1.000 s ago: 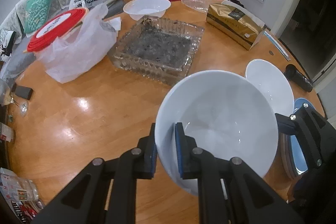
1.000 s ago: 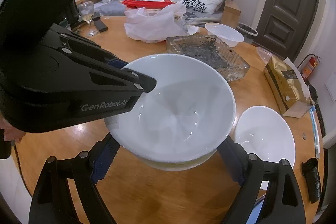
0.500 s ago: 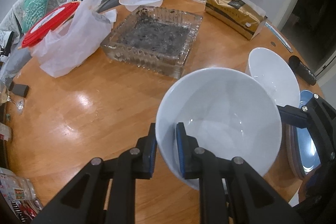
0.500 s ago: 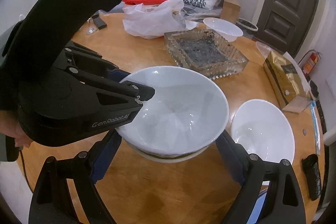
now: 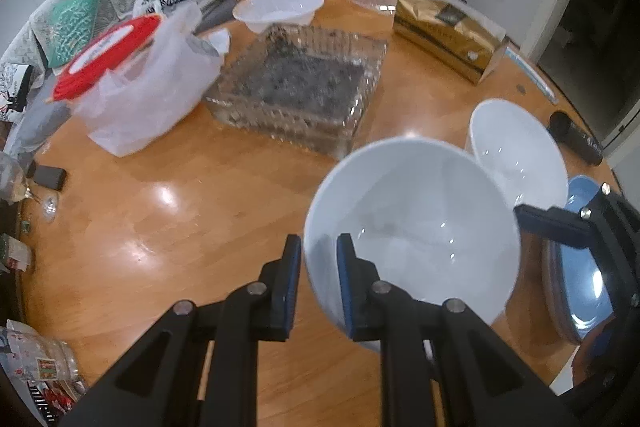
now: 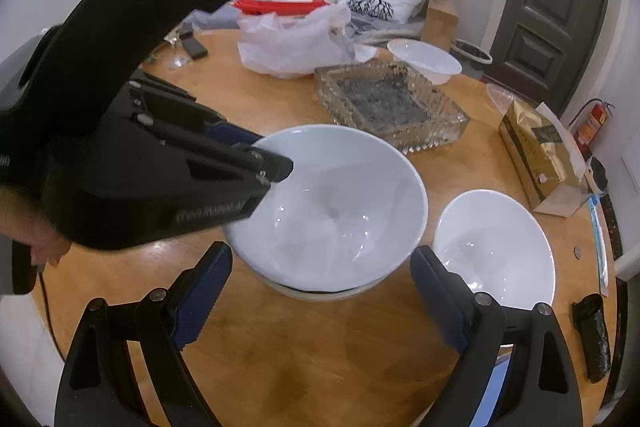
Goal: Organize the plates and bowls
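On a round wooden table (image 5: 168, 239), the left gripper (image 5: 318, 279) pinches the near rim of a white bowl (image 5: 416, 227), one pad inside and one outside, jaws nearly closed; the bowl sits nested in another white bowl (image 6: 320, 293) beneath it. The right gripper (image 6: 320, 303) hangs wide open around the stack, pads clear of it, holding nothing; a second white bowl (image 6: 496, 243) sits just beside, near a glass tray (image 6: 392, 103).

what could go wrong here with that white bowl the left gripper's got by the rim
The left gripper pinches the white bowl at one rim spot only, so it might tilt or slip. It sits in another bowl underneath; set down off-centre, they could clack or chip. The open right gripper flanks the stack and could bump it.
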Demonstrator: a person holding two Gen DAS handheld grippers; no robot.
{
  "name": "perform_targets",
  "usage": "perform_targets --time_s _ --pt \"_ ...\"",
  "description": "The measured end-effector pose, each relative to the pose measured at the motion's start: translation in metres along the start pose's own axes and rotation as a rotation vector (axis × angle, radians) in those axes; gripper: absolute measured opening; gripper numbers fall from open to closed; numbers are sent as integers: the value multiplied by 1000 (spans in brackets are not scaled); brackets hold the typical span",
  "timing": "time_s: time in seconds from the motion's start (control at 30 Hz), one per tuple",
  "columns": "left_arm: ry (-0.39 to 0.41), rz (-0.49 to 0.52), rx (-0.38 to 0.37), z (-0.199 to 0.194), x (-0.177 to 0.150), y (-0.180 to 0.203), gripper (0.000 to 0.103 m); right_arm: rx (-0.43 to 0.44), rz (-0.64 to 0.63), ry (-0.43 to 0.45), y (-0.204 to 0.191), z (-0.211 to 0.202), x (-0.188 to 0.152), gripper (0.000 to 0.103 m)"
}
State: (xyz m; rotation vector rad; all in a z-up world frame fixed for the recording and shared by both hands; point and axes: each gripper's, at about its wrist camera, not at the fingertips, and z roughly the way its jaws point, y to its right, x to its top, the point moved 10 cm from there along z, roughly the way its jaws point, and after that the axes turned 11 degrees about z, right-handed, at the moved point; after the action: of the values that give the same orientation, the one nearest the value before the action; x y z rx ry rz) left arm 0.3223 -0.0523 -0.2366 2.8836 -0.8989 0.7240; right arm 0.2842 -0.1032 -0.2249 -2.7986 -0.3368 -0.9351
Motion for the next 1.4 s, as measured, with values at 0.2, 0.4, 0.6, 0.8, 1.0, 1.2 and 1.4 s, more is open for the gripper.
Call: perform_targets --time_s 0.2,0.4,0.6,0.8,1.0,1.2,1.4 --pt "73 -32 -6 -30 23 3 25 -8 -6 39 15 -26 -1 88" --pt "105 4 -50 -42 50 38 32 -52 33 75 60 -53 -5 99" --pt "63 60 -122 -23 79 80 33 -66 79 60 100 -60 -14 100" --pt "-42 110 -118 15 93 101 33 -69 116 8 129 -45 -23 100" --pt "-73 126 -102 33 96 104 33 -28 159 -46 142 -27 -29 100" --pt "-98 134 -108 46 94 106 32 2 134 -102 137 -8 -31 100" --pt "-118 150 -109 55 89 108 15 13 142 -143 136 11 -35 100"
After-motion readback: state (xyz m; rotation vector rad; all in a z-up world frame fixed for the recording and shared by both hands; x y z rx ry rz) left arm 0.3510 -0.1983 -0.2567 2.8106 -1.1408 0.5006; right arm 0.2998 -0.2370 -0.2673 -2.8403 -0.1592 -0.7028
